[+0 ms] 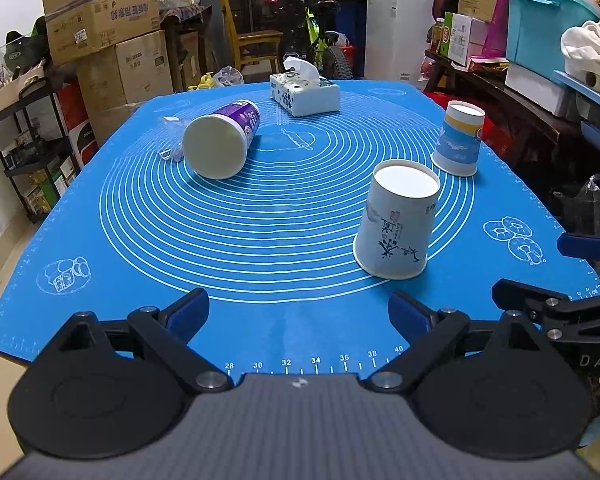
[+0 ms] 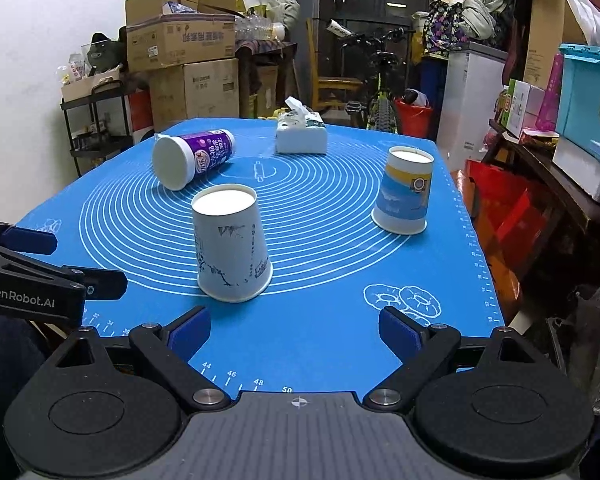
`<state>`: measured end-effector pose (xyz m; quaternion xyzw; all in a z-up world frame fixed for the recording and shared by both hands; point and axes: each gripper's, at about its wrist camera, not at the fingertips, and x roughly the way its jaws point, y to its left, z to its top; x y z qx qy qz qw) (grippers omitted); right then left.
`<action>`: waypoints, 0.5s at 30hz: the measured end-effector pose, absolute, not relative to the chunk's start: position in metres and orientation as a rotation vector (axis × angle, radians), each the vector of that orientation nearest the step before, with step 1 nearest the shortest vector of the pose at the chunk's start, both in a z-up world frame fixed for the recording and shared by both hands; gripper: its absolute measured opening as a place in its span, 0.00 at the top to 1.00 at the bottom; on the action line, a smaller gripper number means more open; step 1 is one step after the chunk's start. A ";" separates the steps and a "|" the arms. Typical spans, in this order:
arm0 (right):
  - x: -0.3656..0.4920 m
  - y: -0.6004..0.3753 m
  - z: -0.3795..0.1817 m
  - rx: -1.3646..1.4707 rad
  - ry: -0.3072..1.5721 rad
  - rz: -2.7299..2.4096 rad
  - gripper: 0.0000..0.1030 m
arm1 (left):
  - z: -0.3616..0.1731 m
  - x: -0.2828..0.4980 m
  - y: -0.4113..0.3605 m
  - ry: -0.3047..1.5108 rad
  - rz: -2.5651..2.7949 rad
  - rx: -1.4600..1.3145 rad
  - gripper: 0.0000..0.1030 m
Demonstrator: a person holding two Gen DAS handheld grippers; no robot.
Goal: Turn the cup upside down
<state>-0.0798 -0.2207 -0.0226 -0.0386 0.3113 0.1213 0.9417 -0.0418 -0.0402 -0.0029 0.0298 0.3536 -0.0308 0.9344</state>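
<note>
purple cup (image 1: 220, 140) on its side, axis level, base facing grippers | far-left, nearer left gripper (image 1: 300, 312) | both released, right gripper (image 2: 296, 330) too (other cups already inverted)

Ink-painted white cup (image 1: 396, 220) and blue-yellow cup (image 1: 458, 138) stand inverted; purple cup (image 1: 220, 140), seemingly lidded, lies sideways

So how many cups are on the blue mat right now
3. A white ink-print cup stands upside down nearest the tongs, a blue-and-yellow cup stands upside down farther right, and a purple cup lies on its side far left. None seem hidden.
</note>
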 end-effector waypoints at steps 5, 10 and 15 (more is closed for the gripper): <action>-0.079 -0.222 -0.023 -0.076 0.640 0.247 0.11 | -0.004 -0.044 -0.043 0.728 -0.071 0.070 0.07; -0.078 -0.224 -0.025 -0.068 0.645 0.241 0.11 | -0.006 -0.045 -0.046 0.735 -0.079 0.082 0.07; -0.077 -0.224 -0.026 -0.067 0.653 0.239 0.11 | -0.007 -0.044 -0.046 0.741 -0.081 0.081 0.07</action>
